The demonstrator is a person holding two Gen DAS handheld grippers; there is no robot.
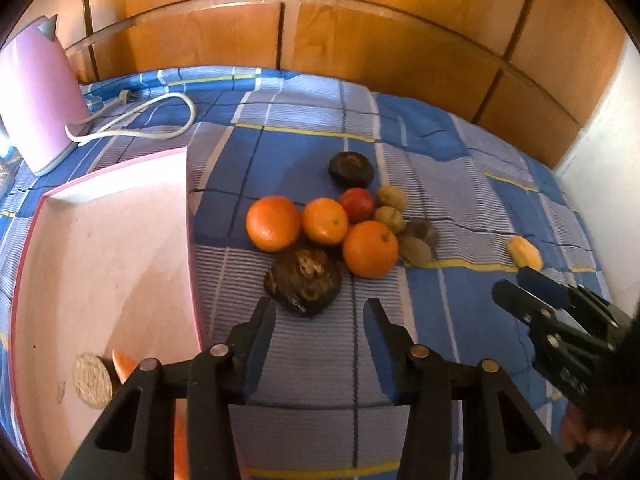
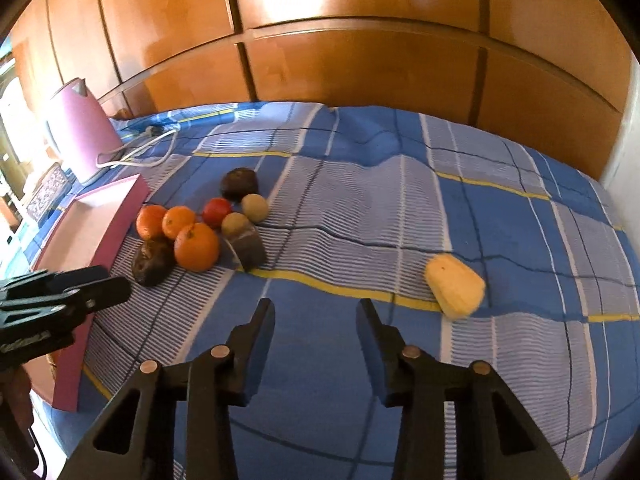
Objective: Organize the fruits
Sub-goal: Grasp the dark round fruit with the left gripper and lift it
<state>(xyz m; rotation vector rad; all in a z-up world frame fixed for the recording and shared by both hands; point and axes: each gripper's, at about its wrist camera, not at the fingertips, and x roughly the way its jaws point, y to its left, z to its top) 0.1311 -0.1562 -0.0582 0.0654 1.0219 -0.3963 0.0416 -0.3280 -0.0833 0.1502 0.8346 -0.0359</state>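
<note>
A pile of fruit lies on the blue checked cloth: three oranges (image 1: 273,223), a red fruit (image 1: 357,204), two small tan fruits (image 1: 391,196) and dark brown pieces (image 1: 303,277). The pile also shows in the right wrist view (image 2: 197,246). A yellow piece (image 2: 455,286) lies apart to the right. My left gripper (image 1: 320,316) is open and empty, just short of the near dark piece. My right gripper (image 2: 316,318) is open and empty, left of the yellow piece. A pink box (image 1: 104,264) on the left holds a round slice (image 1: 93,380) and an orange piece (image 1: 124,366).
A pink kettle (image 1: 38,92) with a white cord (image 1: 160,120) stands at the back left. Wooden cabinet doors (image 2: 340,60) run behind the bed. A white wall (image 1: 608,132) bounds the right side.
</note>
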